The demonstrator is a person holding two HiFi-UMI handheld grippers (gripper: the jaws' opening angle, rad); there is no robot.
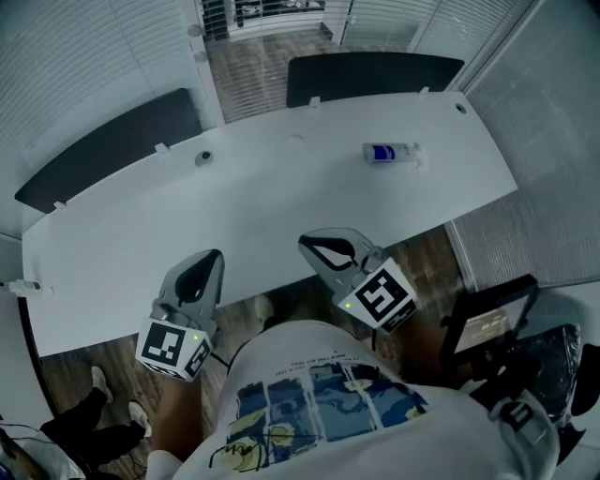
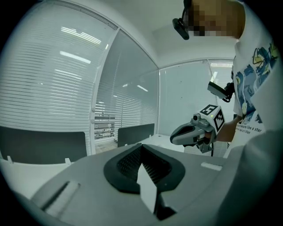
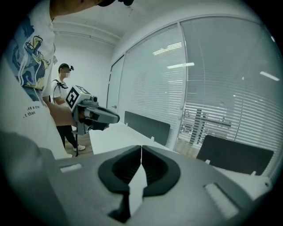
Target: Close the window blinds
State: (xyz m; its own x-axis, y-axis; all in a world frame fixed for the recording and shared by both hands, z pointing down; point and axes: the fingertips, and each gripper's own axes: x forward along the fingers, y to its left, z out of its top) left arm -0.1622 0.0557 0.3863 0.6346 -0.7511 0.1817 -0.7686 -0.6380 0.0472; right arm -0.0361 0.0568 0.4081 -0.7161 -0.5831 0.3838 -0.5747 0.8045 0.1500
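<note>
White slatted blinds hang over the glass walls past the table, at the left (image 1: 84,56) and the right (image 1: 553,112). One stretch behind the table has its slats open, showing railings outside (image 1: 272,14) (image 3: 212,119) (image 2: 106,128). My left gripper (image 1: 211,258) (image 2: 141,145) is shut and empty over the table's near edge. My right gripper (image 1: 314,246) (image 3: 141,148) is beside it, also shut with nothing in it. Each gripper shows in the other's view: the right gripper (image 2: 173,137) and the left gripper (image 3: 116,118). Both are well short of the blinds.
A long white table (image 1: 262,206) lies between me and the blinds, with a small white bottle with a blue label (image 1: 389,153) on it. Two dark partition panels (image 1: 112,145) (image 1: 370,75) stand along its far edge. A black device on a stand (image 1: 487,323) is at my right. Another person (image 3: 62,97) stands behind.
</note>
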